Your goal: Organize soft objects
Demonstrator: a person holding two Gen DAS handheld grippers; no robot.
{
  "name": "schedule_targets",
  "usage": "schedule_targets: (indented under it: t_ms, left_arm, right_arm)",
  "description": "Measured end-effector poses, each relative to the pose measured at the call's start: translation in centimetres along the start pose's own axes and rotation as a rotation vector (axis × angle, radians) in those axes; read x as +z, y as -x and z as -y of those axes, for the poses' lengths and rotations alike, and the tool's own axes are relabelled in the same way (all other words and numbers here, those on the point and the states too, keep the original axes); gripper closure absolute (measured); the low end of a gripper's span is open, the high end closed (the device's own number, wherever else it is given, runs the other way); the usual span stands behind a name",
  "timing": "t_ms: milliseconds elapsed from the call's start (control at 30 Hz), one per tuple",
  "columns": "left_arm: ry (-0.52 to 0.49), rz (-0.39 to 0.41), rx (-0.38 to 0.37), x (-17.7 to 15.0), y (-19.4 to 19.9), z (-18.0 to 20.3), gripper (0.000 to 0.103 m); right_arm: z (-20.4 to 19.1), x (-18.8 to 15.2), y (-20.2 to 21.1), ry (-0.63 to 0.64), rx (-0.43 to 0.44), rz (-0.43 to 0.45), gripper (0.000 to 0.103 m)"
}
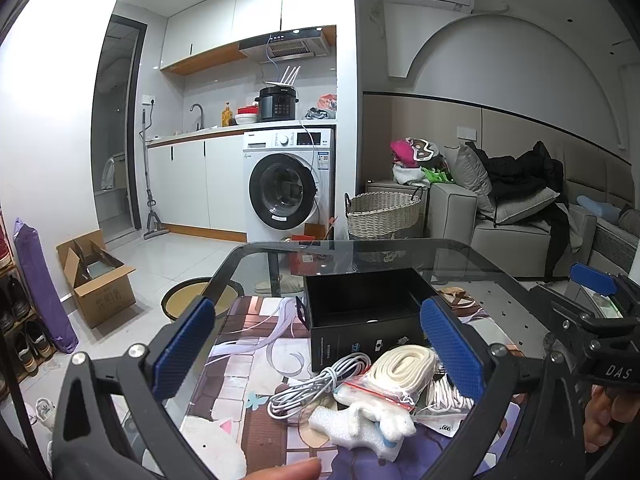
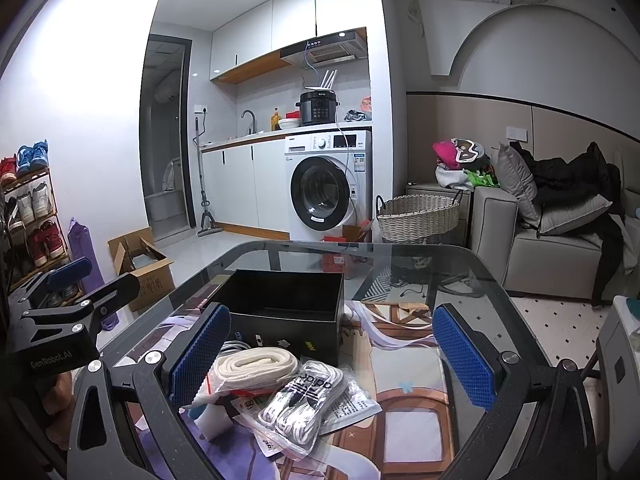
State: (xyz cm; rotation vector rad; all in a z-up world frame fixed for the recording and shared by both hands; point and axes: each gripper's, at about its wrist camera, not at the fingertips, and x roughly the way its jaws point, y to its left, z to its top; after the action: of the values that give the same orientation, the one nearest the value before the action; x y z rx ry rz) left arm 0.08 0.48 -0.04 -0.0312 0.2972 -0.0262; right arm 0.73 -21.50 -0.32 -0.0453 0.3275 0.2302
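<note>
A glass bench (image 1: 472, 256) carries a printed mat (image 1: 256, 360) and, toward its far middle, an open black box (image 1: 360, 308) with its mouth up and its long axis running left to right across both views. Just in front of the box lies a loose pile of soft things. The cream strap (image 1: 404, 364), folded flat into a long coil, lies with its long axis slanting from the near left toward the far right in the left wrist view, its far end close to the box wall; it sits partly on a clear bag (image 1: 380, 392) with a red seal. To its left a white cable (image 1: 316, 388) is bundled into a loop whose long axis also slants up toward the box. In front of the bag rests a white foam piece (image 1: 360, 428) with a small white plush (image 1: 388, 420) on it. In the right wrist view a bag of black-and-white laces (image 2: 304, 404) lies to the right of the strap, its long axis pointing from near left to far right. The left gripper (image 1: 320, 344) hangs above the pile with its jaws wide apart and nothing between them; the right gripper (image 2: 332, 356) likewise hangs over the pile, jaws wide apart and empty, its left pad (image 2: 200, 356) just beside the strap.
</note>
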Motion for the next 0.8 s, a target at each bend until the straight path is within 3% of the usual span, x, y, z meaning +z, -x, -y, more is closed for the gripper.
schedule_targets:
  t_ms: [800]
  left_arm:
    - [0.01, -0.034, 0.002, 0.52, -0.54, -0.45, 0.0]
  right_arm:
    - [0.06, -0.11, -0.16, -0.002, -0.005, -0.003, 0.0]
